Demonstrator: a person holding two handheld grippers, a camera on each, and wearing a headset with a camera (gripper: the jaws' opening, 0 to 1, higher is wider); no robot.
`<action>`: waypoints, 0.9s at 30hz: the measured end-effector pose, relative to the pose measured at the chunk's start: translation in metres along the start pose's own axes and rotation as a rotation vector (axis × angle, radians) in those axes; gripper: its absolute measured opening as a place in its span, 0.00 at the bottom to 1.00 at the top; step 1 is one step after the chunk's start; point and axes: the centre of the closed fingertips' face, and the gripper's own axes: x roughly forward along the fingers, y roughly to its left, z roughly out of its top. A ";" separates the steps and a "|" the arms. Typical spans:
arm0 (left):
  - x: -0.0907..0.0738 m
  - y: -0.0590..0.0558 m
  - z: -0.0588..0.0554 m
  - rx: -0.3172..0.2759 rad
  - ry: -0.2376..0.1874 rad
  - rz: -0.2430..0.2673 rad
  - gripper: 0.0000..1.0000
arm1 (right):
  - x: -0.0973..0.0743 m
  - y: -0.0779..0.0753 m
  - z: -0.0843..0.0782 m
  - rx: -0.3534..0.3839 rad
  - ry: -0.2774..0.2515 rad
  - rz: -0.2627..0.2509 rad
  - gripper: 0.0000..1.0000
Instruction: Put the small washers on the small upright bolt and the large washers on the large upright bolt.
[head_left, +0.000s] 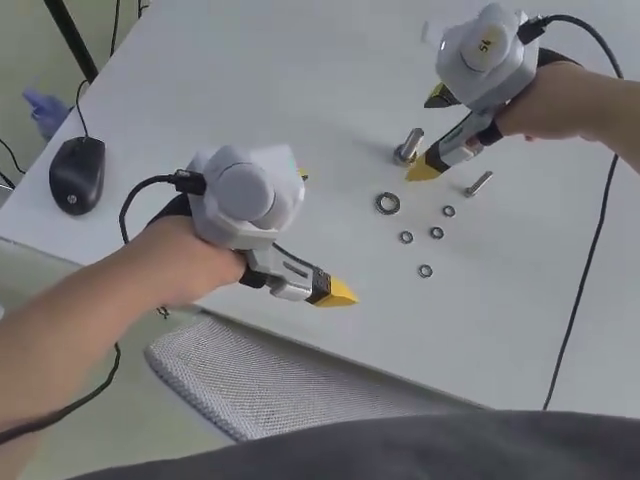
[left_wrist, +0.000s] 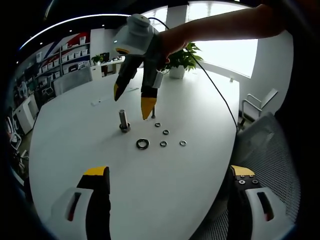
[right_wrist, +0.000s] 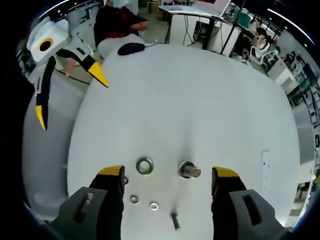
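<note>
Head view puts the right gripper (head_left: 430, 135) beside the large bolt (head_left: 408, 146). A careless descent could topple it, or scatter the large washer (head_left: 388, 203) and small washers (head_left: 437, 232) lying just short of that bolt. Its jaws spread wide, empty, touching nothing. The left gripper (left_wrist: 168, 171), well back from the bolt, likewise gapes empty.

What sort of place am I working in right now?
Probably an open-plan office or lab: a large white table with a computer mouse, a mesh office chair, storage shelves behind.
</note>
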 end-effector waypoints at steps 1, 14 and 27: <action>0.000 0.000 0.000 0.000 -0.001 0.000 0.99 | 0.000 0.002 0.000 -0.001 -0.002 0.001 0.72; 0.000 -0.003 0.001 0.007 -0.007 -0.006 0.96 | 0.001 0.046 0.002 -0.052 0.004 0.030 0.70; 0.004 -0.005 -0.002 0.000 -0.001 -0.011 0.91 | 0.032 0.053 -0.012 0.012 0.010 0.063 0.63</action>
